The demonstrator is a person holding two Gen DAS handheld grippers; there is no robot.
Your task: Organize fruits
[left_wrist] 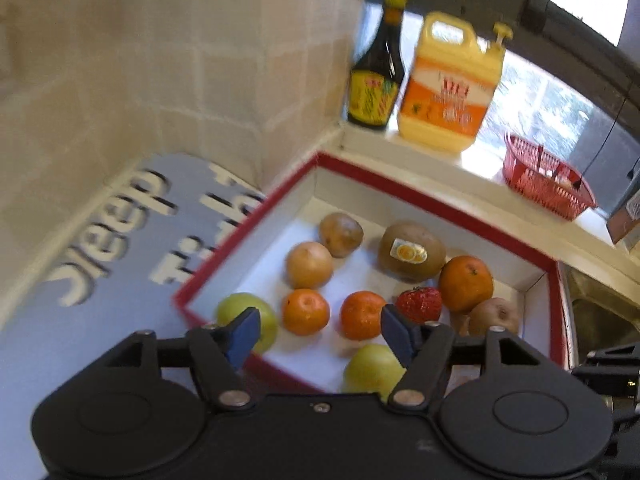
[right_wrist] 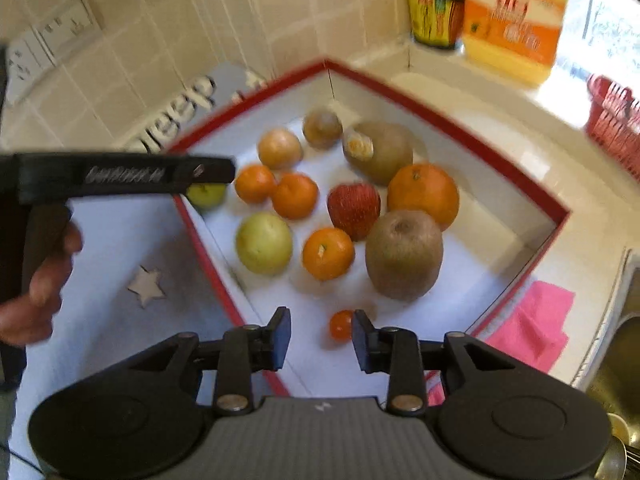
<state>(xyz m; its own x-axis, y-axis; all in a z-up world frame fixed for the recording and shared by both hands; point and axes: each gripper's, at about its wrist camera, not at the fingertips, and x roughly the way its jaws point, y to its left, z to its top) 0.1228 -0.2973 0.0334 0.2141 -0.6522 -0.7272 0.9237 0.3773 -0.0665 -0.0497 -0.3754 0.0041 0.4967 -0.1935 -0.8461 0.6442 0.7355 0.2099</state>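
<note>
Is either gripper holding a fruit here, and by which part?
Nothing is held. The left gripper and right gripper both stand open over the box, pads touching no fruit.

Red-rimmed white box [right_wrist: 440,128]; red basket [left_wrist: 548,184].

You are working in a home kitchen. Cream wall tiles [left_wrist: 168,52] back the white counter [left_wrist: 460,168]. On the window ledge stand a dark sauce bottle [left_wrist: 378,68] and a yellow detergent jug [left_wrist: 452,88], near a red basket [left_wrist: 548,178]. Wall sockets [right_wrist: 48,40] at left; a metal sink [right_wrist: 616,364] at right (partly visible).
</note>
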